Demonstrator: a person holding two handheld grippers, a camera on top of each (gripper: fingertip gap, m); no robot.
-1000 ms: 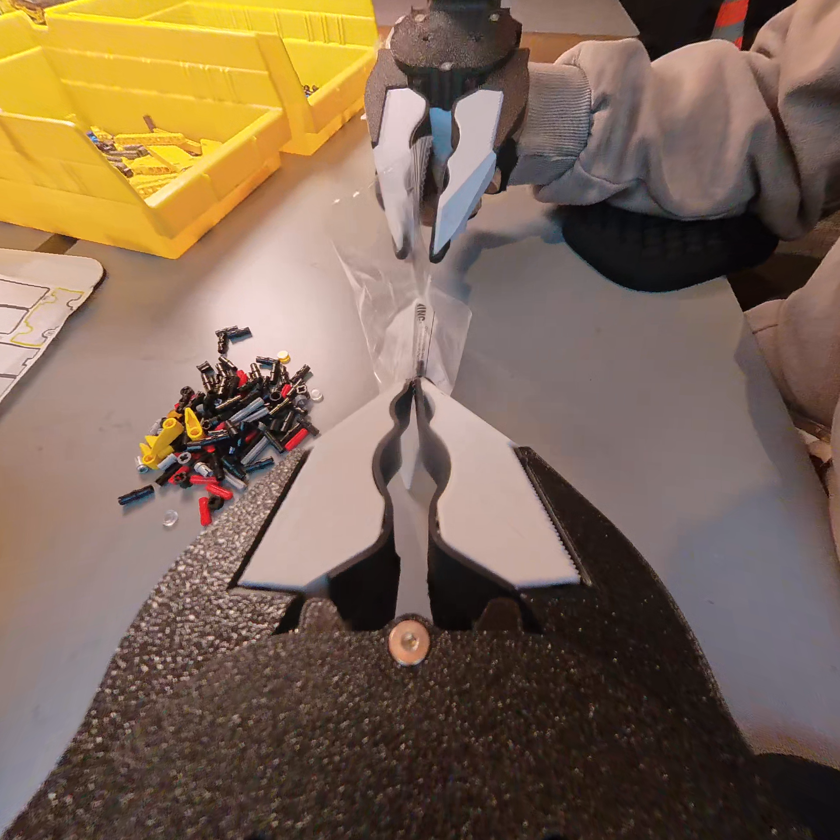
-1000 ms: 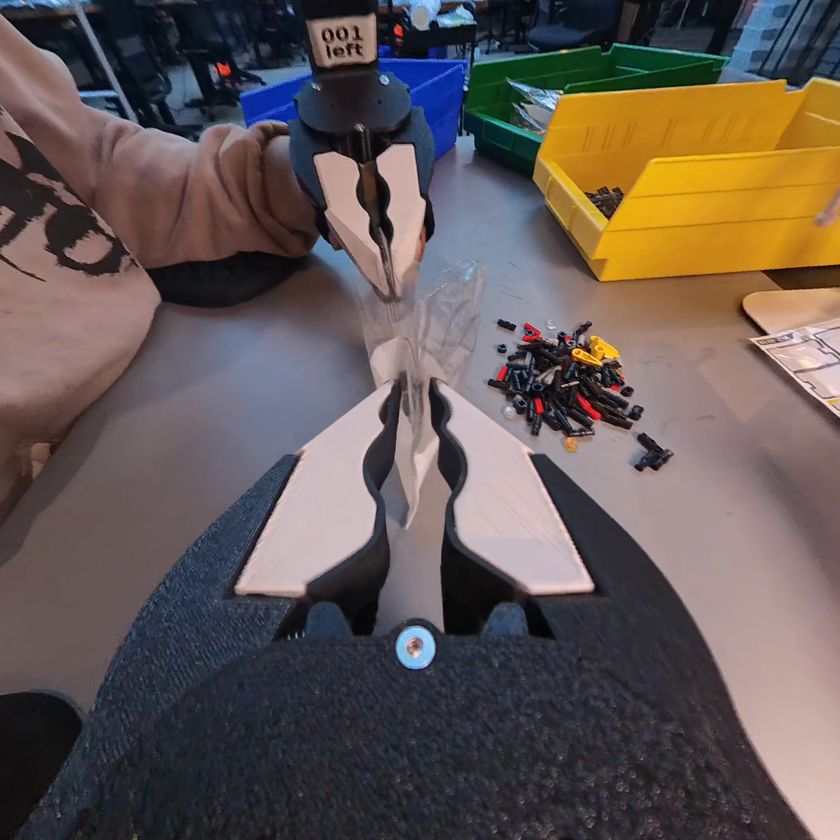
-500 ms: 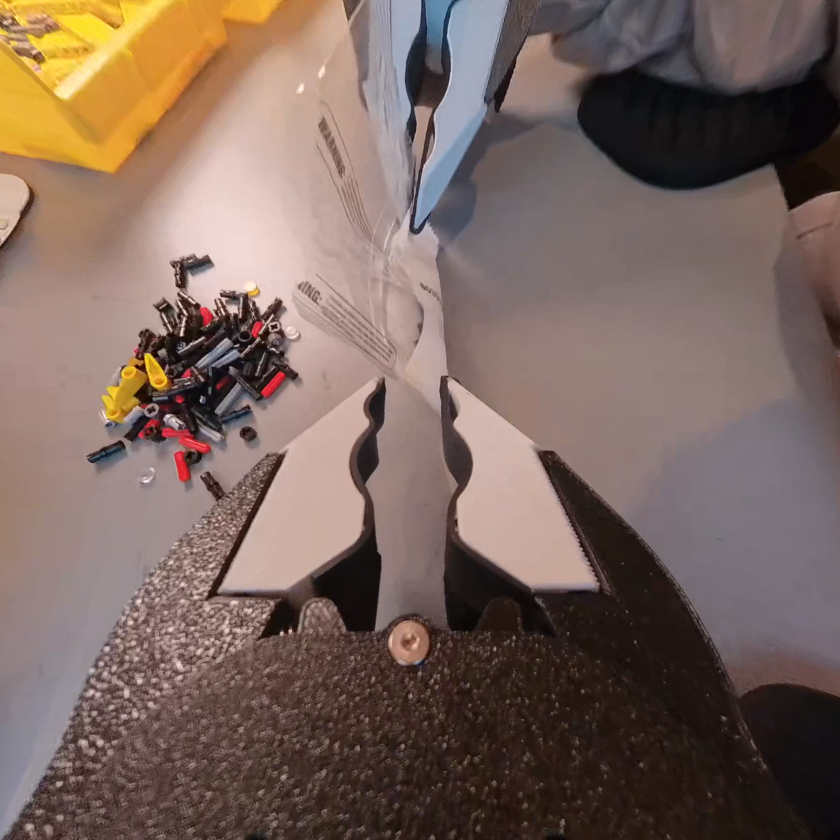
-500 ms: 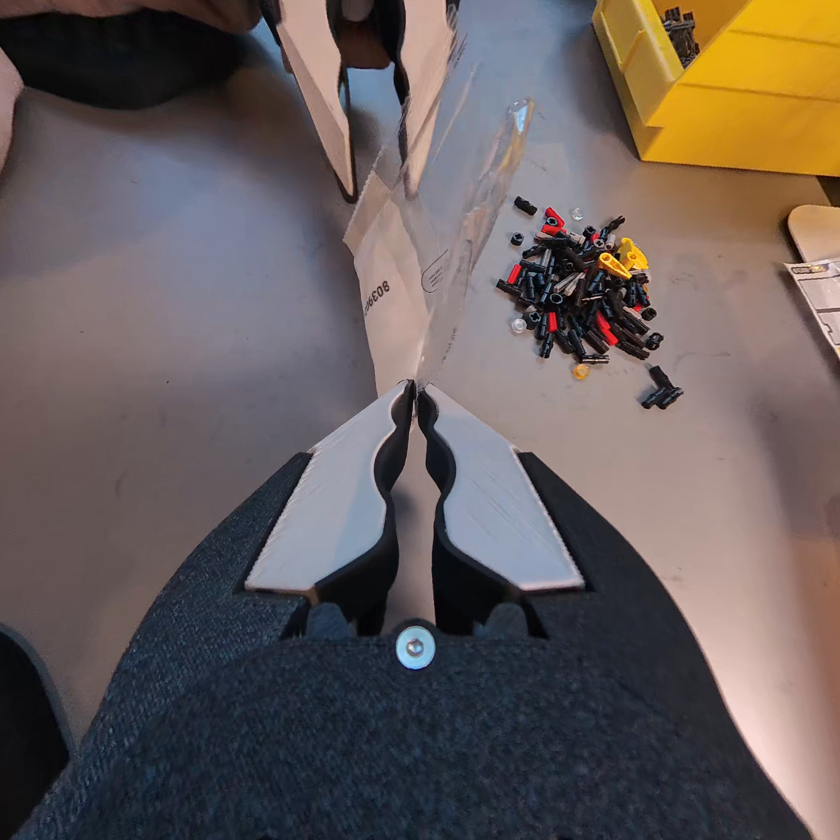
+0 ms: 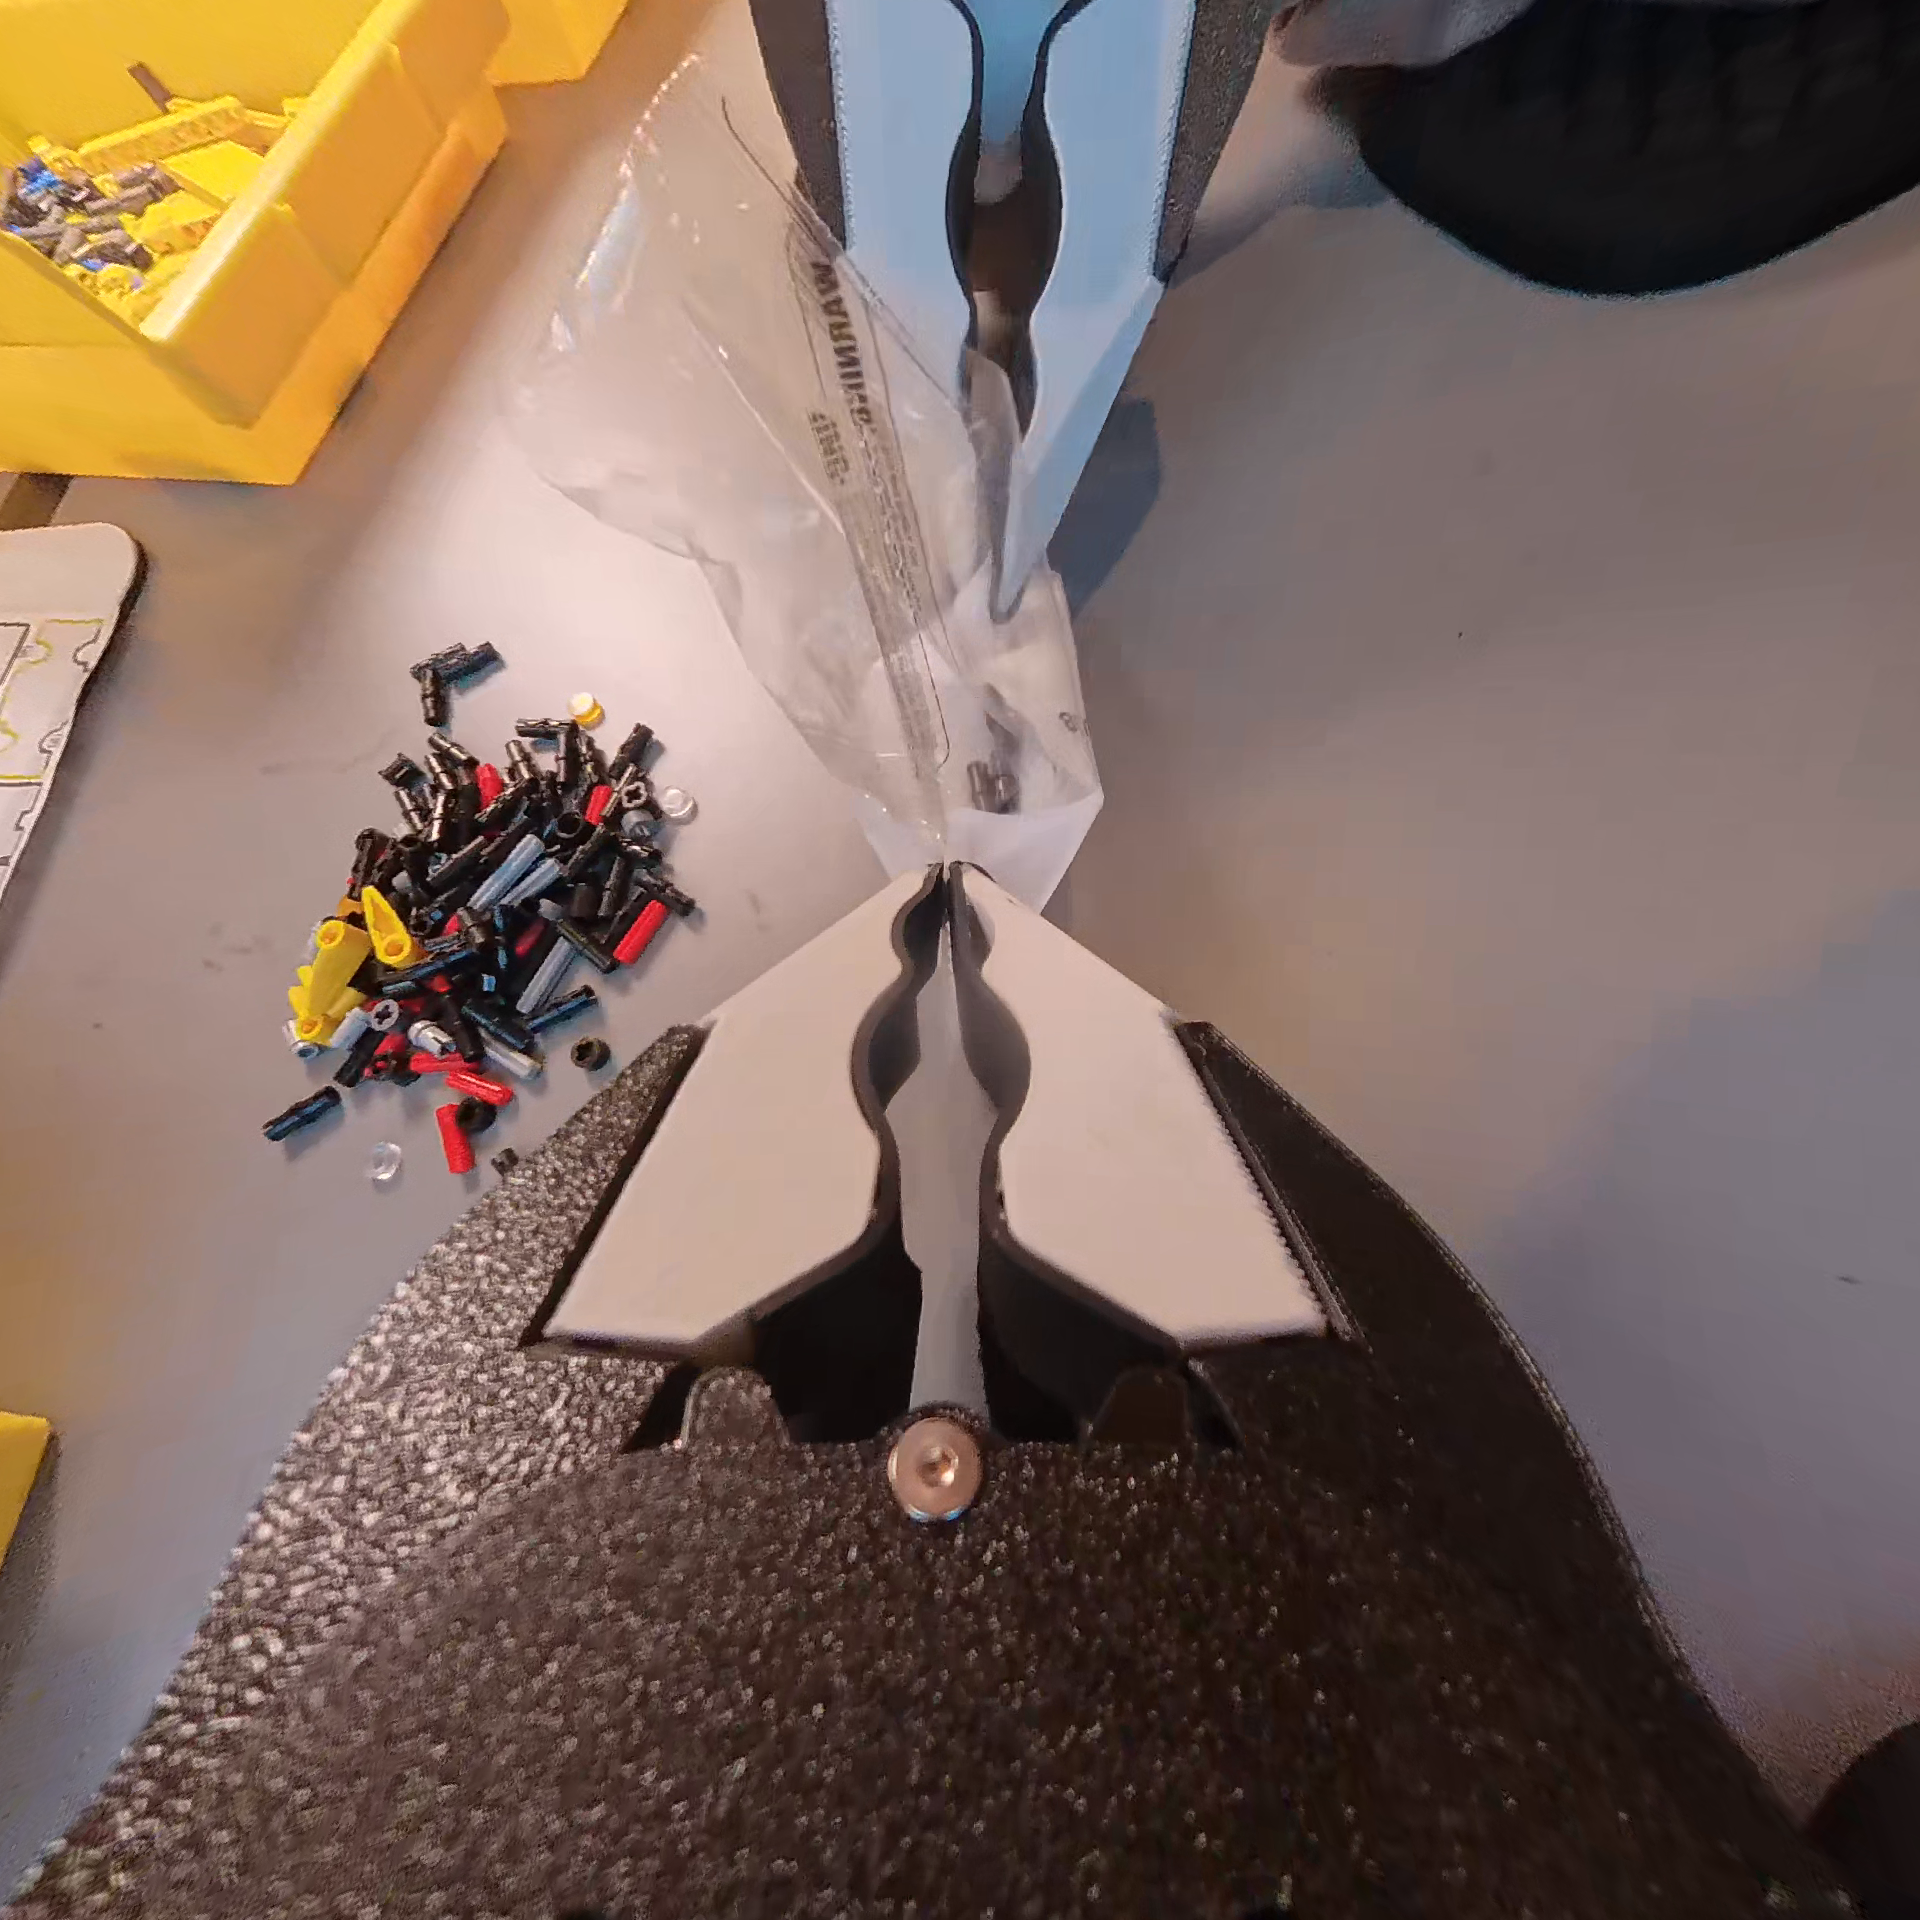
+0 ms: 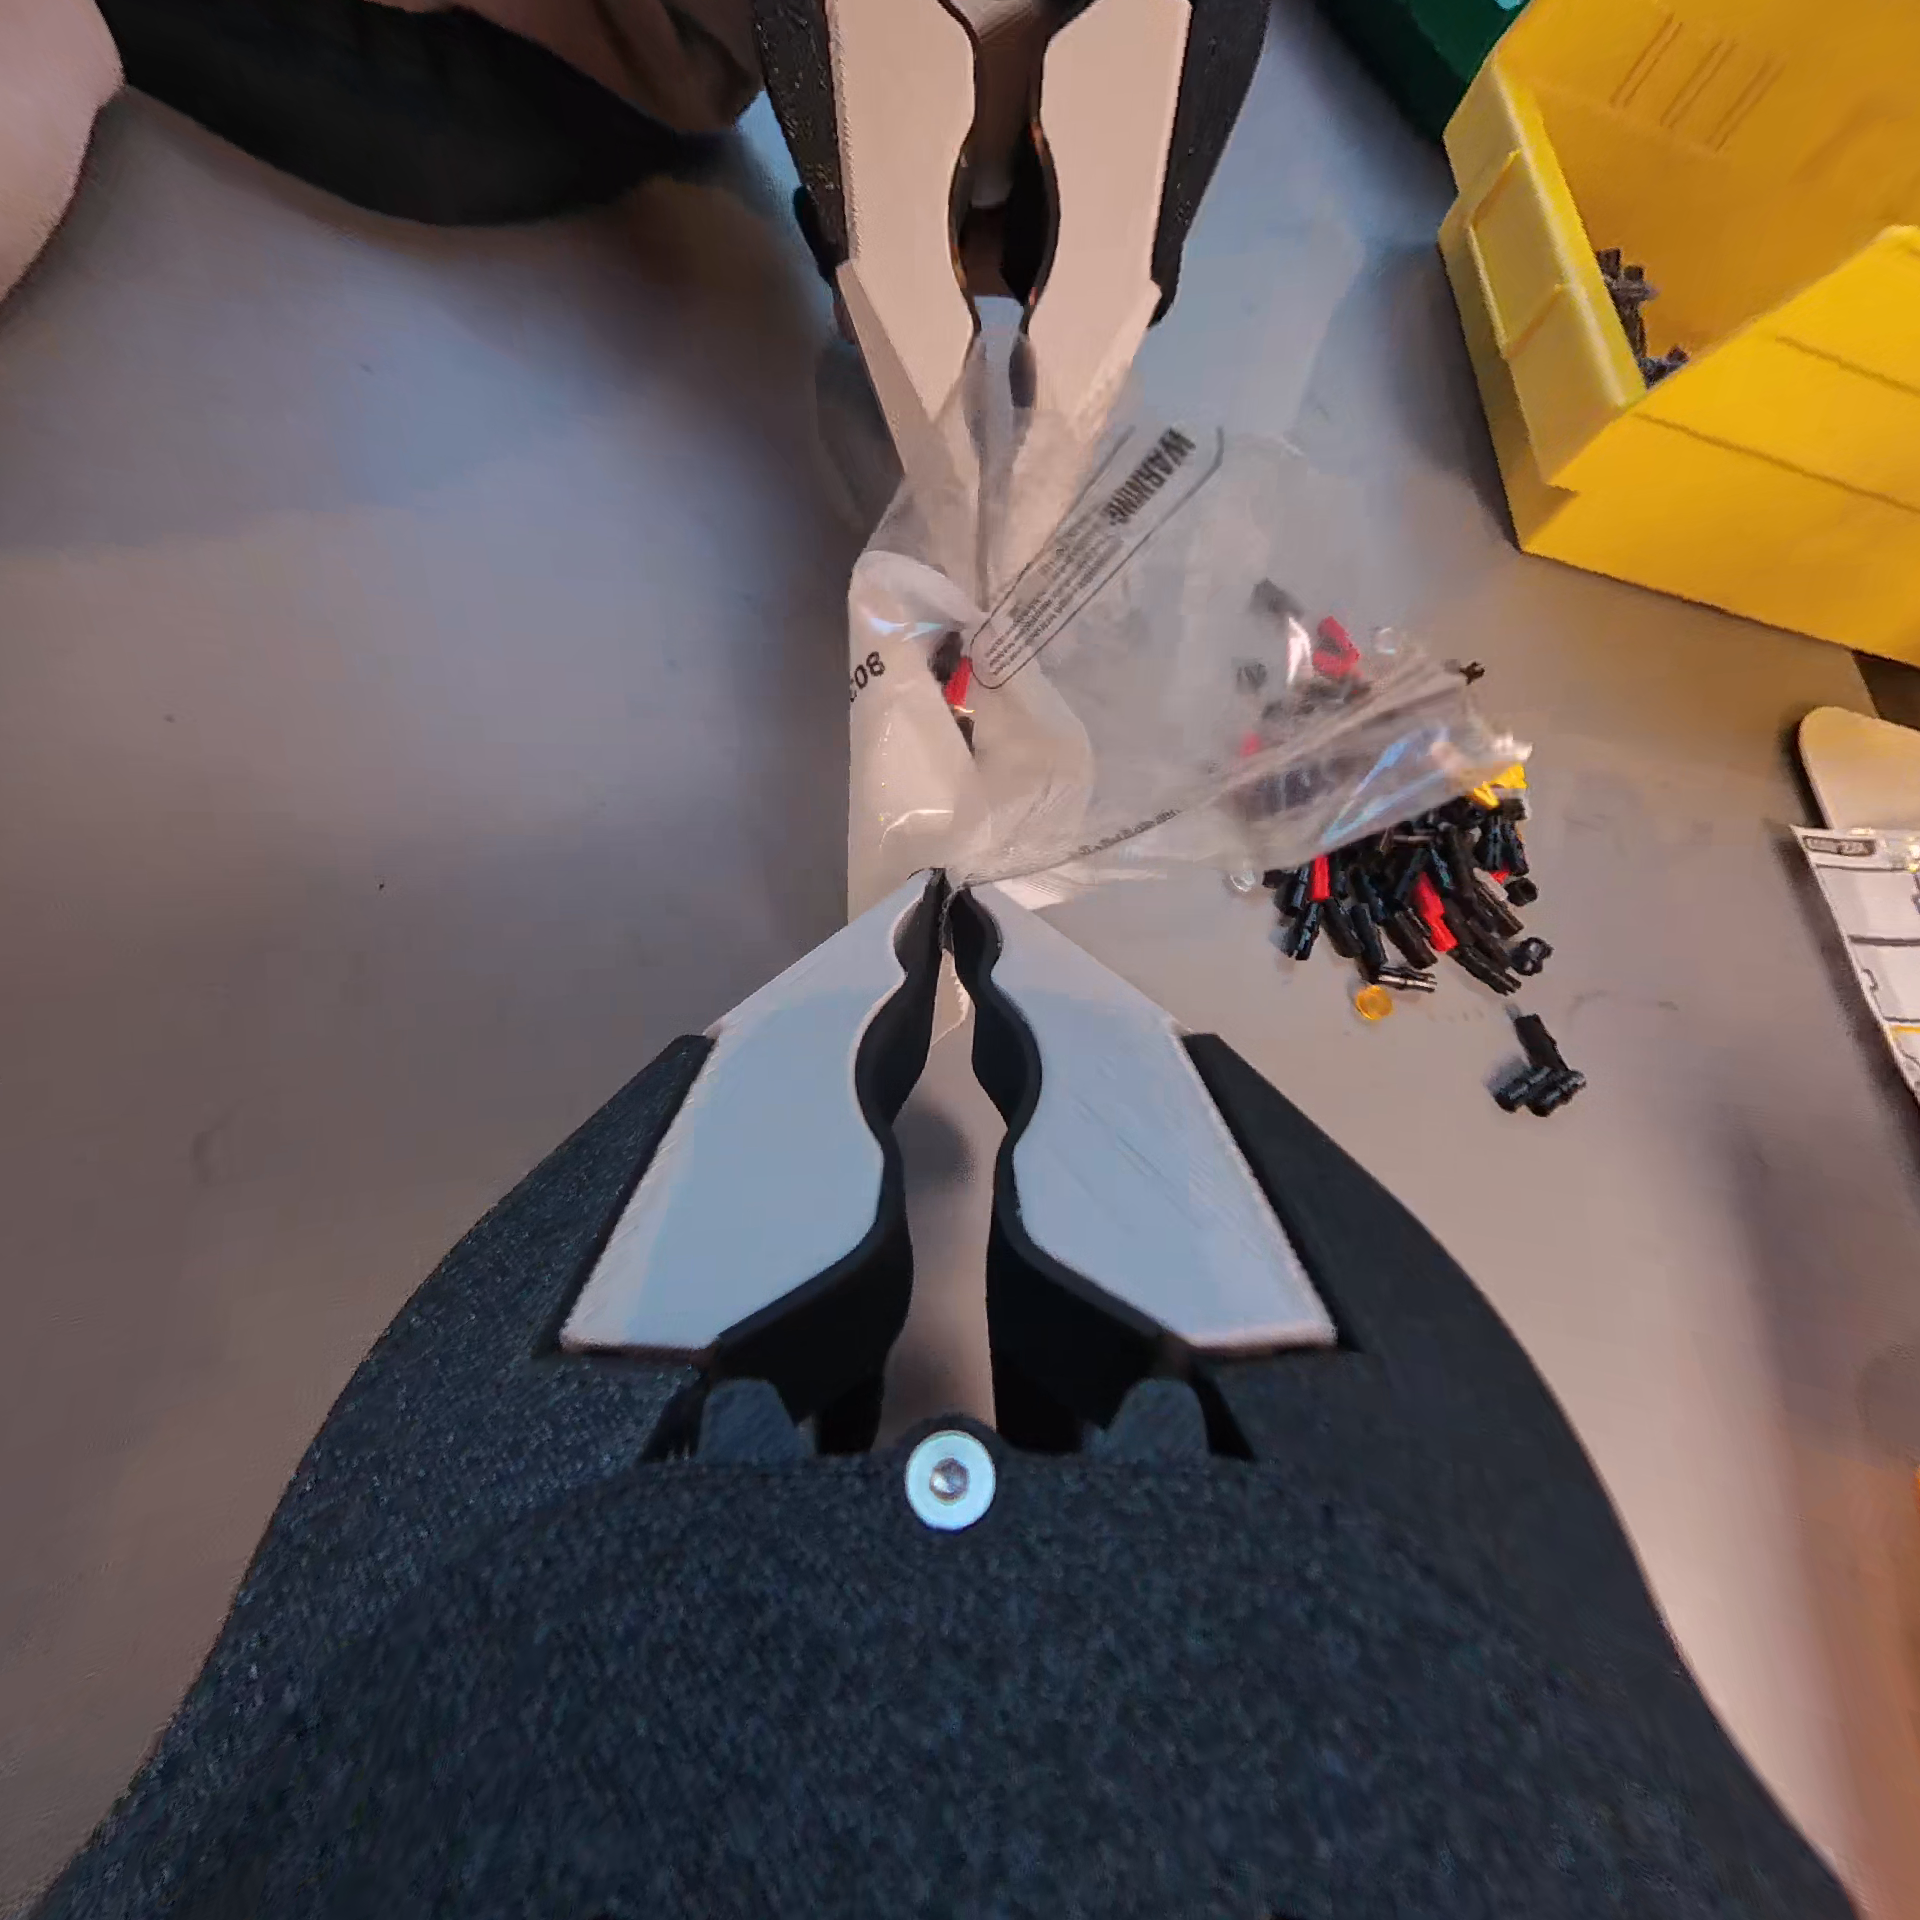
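Note:
A clear plastic bag (image 5: 831,468) with printed writing hangs stretched between my two grippers above the grey table (image 5: 1455,831). My left gripper (image 5: 945,868) is shut on one end of it. My right gripper (image 6: 945,883) is shut on a bunched end of the same bag (image 6: 1091,675). Each gripper shows opposite the other, the right one (image 5: 1003,561) in the left wrist view and the left one (image 6: 987,436) in the right wrist view, both pinching the bag. A few small parts (image 6: 956,675) remain inside. A pile of small black, red, grey and yellow parts (image 5: 468,914) lies on the table beside the bag, and it also shows in the right wrist view (image 6: 1423,894).
Yellow bins (image 5: 208,208) with parts stand at the table's far side, also in the right wrist view (image 6: 1714,416), next to a green bin (image 6: 1392,42). A printed sheet (image 6: 1870,935) lies by the pile. A person's sleeve and a dark pad (image 6: 416,104) are behind the left gripper. The grippers' ends are close to 7 centimeters from one another.
My left gripper opened, let go of the bag, then shut on it again. My right gripper closed on the bag and kept hold. Both grippers moved closer together and tilted toward the table.

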